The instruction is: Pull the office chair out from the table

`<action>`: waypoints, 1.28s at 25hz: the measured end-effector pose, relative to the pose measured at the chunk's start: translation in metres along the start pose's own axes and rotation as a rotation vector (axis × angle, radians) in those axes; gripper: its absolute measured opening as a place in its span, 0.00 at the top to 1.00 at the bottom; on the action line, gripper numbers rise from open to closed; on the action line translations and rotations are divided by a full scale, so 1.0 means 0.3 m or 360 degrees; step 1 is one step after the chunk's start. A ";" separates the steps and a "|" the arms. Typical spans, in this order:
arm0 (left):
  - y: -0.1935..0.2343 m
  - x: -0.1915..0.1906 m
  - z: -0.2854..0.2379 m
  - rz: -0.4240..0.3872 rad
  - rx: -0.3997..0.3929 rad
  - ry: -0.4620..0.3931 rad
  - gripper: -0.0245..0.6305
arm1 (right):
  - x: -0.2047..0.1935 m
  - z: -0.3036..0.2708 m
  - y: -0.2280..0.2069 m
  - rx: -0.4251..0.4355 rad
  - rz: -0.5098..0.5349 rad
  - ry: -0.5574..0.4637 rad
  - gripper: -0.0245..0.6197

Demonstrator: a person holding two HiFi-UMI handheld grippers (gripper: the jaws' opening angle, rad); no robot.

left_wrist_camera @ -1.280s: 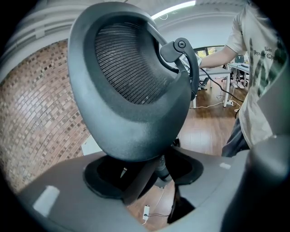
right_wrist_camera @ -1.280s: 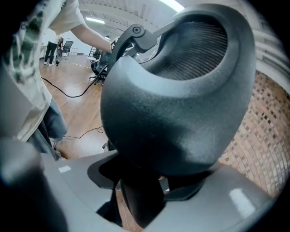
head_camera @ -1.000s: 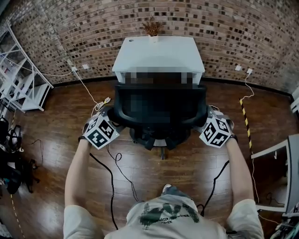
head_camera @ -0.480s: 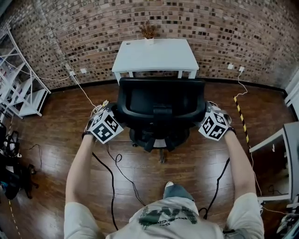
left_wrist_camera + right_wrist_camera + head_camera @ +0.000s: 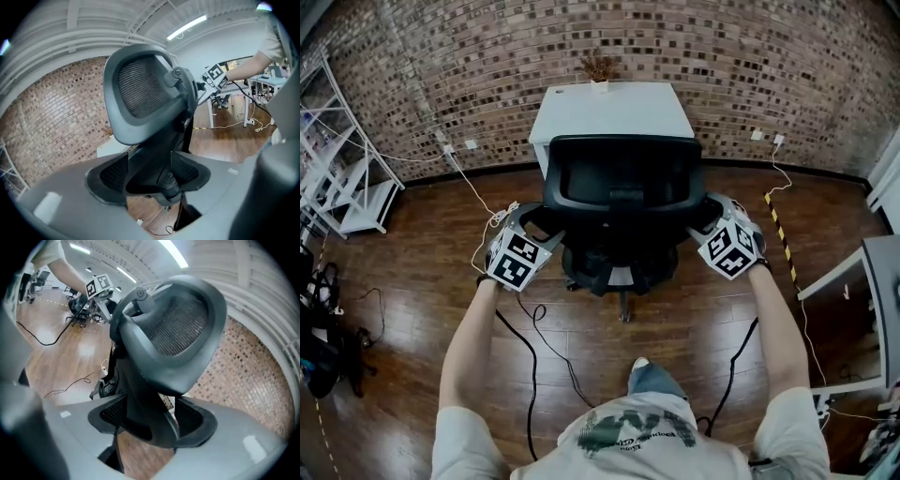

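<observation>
The black office chair [image 5: 623,187] stands with its mesh backrest toward me, in front of the white table [image 5: 609,108]. My left gripper [image 5: 542,217] is at the chair's left side and my right gripper [image 5: 701,217] at its right side, both low on the backrest. In the left gripper view the chair's dark frame [image 5: 140,89] fills the gap of the left gripper [image 5: 152,176], touching both pads. In the right gripper view the chair's frame [image 5: 178,329] sits the same way in the right gripper [image 5: 150,416], whose jaws are opening.
A brick wall runs behind the table, which carries a small plant [image 5: 598,66]. A white metal rack [image 5: 337,159] stands at the left and another table's leg [image 5: 844,291] at the right. Black cables [image 5: 525,319] trail over the wooden floor by my feet.
The chair and both grippers have shifted up the picture toward the table. The backrest now covers the table's near edge. Both grippers have come slightly inward.
</observation>
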State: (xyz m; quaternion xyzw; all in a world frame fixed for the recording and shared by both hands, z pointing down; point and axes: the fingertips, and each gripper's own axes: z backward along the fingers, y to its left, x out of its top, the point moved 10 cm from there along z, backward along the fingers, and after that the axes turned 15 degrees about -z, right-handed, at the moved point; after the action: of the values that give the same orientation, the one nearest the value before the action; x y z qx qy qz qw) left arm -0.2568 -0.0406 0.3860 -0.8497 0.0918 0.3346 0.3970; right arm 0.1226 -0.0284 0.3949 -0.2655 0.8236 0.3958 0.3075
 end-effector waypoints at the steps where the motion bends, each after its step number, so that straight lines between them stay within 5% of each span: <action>1: -0.022 0.001 0.018 0.0013 -0.0002 -0.0016 0.49 | -0.001 0.029 0.015 -0.0034 -0.0020 -0.0016 0.48; 8: -0.205 0.067 0.143 0.0239 0.0013 -0.0242 0.55 | 0.037 0.229 0.154 -0.0166 -0.0180 -0.0191 0.48; 16: -0.379 0.217 0.299 0.0461 0.0019 -0.0550 0.63 | 0.135 0.436 0.367 -0.0095 -0.0579 -0.0480 0.51; 24: -0.529 0.324 0.438 0.0737 0.0078 -0.0805 0.80 | 0.172 0.587 0.558 -0.0016 -0.1031 -0.0744 0.73; 29: -0.606 0.340 0.472 0.0860 0.0110 -0.0825 0.94 | 0.168 0.628 0.651 0.0031 -0.1185 -0.0803 0.88; 32: -0.653 0.348 0.479 0.0900 0.0132 -0.0818 0.94 | 0.156 0.642 0.687 0.0099 -0.1303 -0.0838 0.96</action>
State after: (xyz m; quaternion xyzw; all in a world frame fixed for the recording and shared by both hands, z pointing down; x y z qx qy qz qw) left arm -0.1660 0.2074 0.3728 -0.6624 0.2335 0.6291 0.3331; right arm 0.0079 0.2319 0.3662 -0.4491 0.5572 0.2712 0.6436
